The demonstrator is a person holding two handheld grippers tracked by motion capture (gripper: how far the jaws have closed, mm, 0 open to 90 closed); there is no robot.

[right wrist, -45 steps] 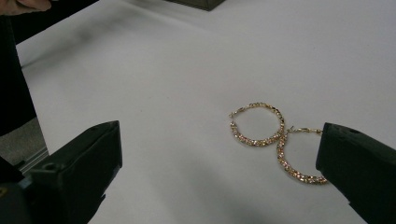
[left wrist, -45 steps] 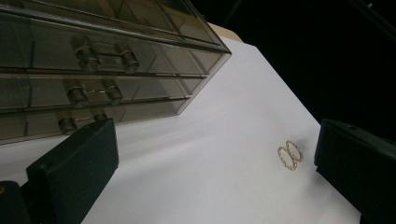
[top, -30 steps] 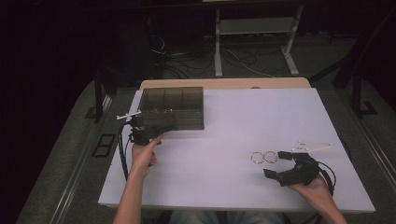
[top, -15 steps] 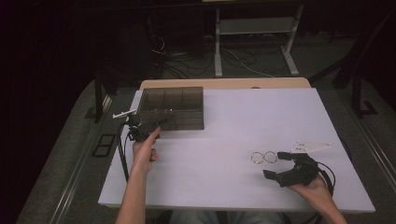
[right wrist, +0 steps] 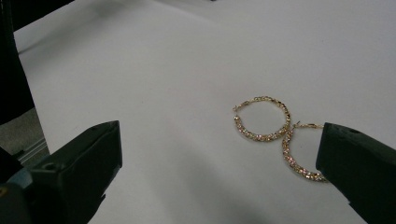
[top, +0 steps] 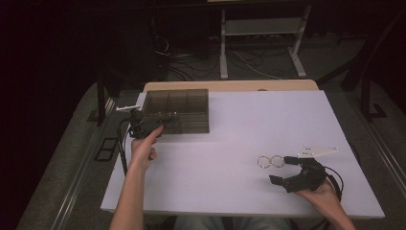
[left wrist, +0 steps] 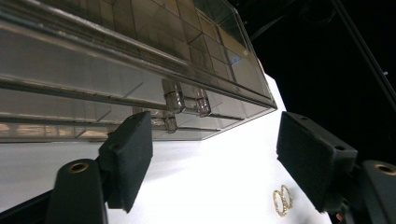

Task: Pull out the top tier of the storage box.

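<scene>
A smoky clear compartment box (top: pixel 177 111) lies shut at the table's far left. My left gripper (top: pixel 163 125) is at its front left corner. In the left gripper view the box's front wall (left wrist: pixel 93 70) and its clear latch (left wrist: pixel 184 100) stand just ahead of my left gripper (left wrist: pixel 215 168). Its jaws have just been closing, and no pad presses on anything. Two gold hoop earrings (top: pixel 269 161) lie side by side on the white table at the right. My right gripper (top: pixel 281 169) rests open just behind them. Both hoops (right wrist: pixel 259 136) lie ahead of the right gripper (right wrist: pixel 224 172), and one runs behind the right jaw.
The white table top (top: pixel 215 158) has a wooden board (top: pixel 230 86) along its far edge. Beyond it are a metal stand (top: pixel 261 28) and cables on a dark floor. The earrings (left wrist: pixel 282 201) also appear low in the left gripper view.
The left hand has moved a little away from the person, up to the box's front edge. The right hand and the earrings have kept still.
</scene>
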